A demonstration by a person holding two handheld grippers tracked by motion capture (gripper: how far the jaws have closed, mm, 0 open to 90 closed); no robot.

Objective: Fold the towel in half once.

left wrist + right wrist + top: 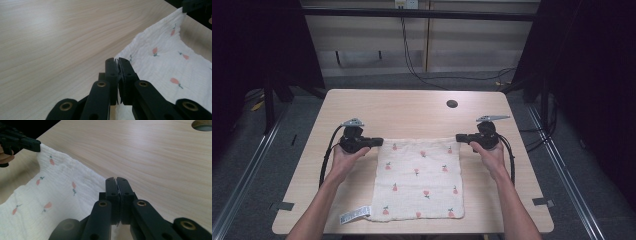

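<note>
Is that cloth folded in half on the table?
No, the cloth lies spread in a single layer, its two far corners pinched by tongs.

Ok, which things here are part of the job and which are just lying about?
Part of the job:
- cloth
- left gripper, shut on its far left corner
- right gripper, shut on its far right corner

Just there:
- table
- cable hole
</note>
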